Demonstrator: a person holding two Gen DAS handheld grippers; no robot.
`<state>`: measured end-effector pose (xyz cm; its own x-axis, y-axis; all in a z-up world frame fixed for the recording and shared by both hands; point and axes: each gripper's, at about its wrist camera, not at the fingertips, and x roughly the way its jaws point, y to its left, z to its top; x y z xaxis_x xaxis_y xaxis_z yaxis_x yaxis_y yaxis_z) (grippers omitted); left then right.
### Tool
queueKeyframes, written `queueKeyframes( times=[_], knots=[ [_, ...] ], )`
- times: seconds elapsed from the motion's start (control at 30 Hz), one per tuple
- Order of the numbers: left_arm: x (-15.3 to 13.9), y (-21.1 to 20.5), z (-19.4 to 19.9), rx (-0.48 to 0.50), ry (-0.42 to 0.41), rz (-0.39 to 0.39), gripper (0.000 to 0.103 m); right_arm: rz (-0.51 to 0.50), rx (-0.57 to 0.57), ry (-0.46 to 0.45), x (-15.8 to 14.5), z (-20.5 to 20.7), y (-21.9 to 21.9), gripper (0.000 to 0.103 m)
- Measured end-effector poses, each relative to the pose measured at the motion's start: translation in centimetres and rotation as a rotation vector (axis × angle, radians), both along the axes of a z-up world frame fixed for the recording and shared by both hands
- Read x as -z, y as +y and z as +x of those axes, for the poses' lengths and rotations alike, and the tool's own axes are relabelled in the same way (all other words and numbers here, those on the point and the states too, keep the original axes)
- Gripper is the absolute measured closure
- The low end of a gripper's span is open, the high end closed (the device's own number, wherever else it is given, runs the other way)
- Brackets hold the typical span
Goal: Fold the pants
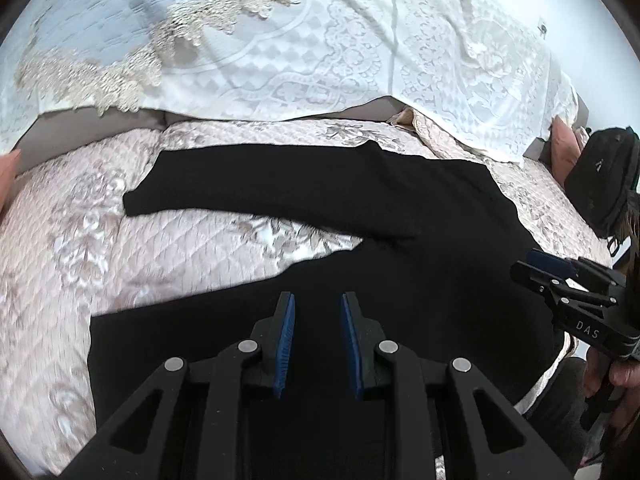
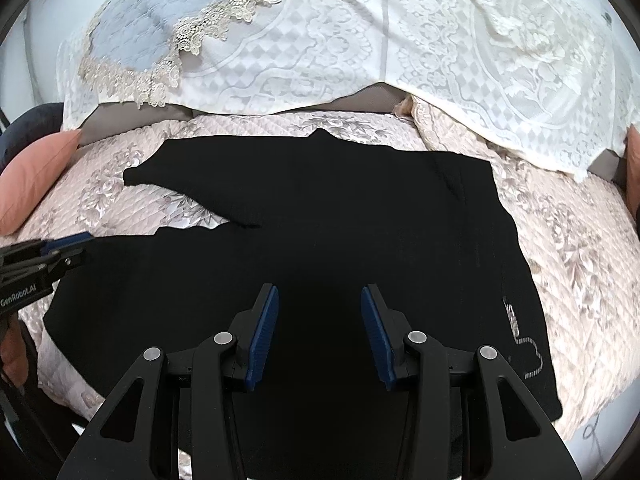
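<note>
I see the bed carrying the black pants, spread flat, legs splayed toward its left end, waistband right. Nothing is folded yet; next I judge a leg needs grasping. Both the left hand-held gripper and right hand-held gripper hover released. Only the left view shows a black bag.

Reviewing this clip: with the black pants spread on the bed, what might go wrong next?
The black pants lie with legs splayed apart, so a fold may come out crooked. The white drawstring near the waistband may snag. Both the left hand-held gripper and the right hand-held gripper sit open over dark cloth, so edges are hard to see.
</note>
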<state>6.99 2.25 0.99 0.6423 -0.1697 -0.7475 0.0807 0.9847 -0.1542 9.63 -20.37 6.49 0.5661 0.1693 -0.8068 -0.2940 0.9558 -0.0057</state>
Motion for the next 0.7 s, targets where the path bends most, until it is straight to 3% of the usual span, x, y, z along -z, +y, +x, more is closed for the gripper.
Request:
queueKeyframes(
  times=[0.1,0.2,0.27,0.7],
  knots=[
    [-0.2,0.1,1.5,0.035,-0.006,0.009,0.076,-0.004,-0.018,0.002,0.1,1.4,-0.2,0.059],
    [-0.3,0.8,3.3,0.054,-0.007,0.011,0.063,-0.021,-0.040,0.003,0.2,3.0,-0.4,0.059],
    [-0.4,1.4,4.6,0.061,-0.011,0.013,0.061,-0.012,-0.065,0.008,0.3,4.3,-0.7,0.059],
    [1.1,7.4,16.8,0.134,-0.005,0.068,0.061,-0.043,-0.227,0.039,2.1,15.3,-1.2,0.059]
  ],
)
